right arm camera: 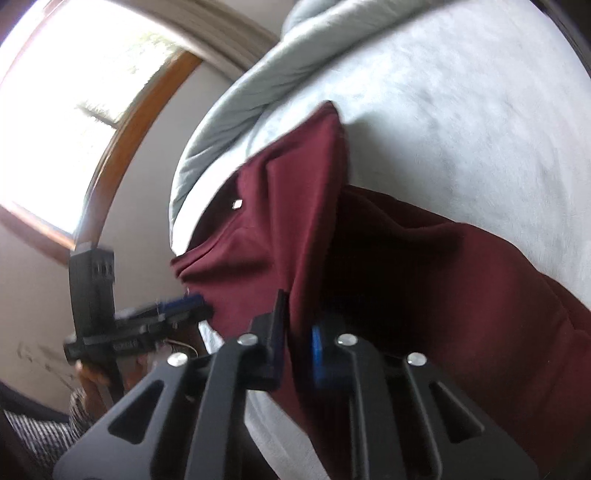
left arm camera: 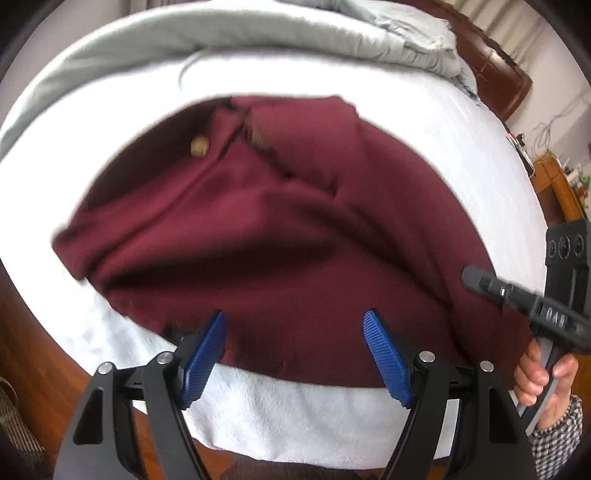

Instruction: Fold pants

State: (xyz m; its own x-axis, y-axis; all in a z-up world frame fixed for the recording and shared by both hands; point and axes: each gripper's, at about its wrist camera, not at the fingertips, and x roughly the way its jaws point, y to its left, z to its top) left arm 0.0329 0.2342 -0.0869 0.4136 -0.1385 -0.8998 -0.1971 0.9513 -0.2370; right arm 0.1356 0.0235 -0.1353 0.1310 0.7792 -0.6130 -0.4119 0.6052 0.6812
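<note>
Spread across the white bed (left arm camera: 332, 417), maroon pants (left arm camera: 280, 236) lie rumpled. Right gripper (right arm camera: 297, 341) is clamped on a raised fold of the cloth; left gripper (left arm camera: 295, 354) hangs spread apart over the near edge.

White bed (left arm camera: 461, 155), grey duvet (left arm camera: 229, 33), bright wood-framed window (right arm camera: 74, 110), wooden floor (left arm camera: 40, 354)

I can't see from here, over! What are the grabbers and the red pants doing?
Left gripper open, over pants edge. Right gripper shut on pants fold, lifting it. Pants bunched on white bed. Nothing in the way.
</note>
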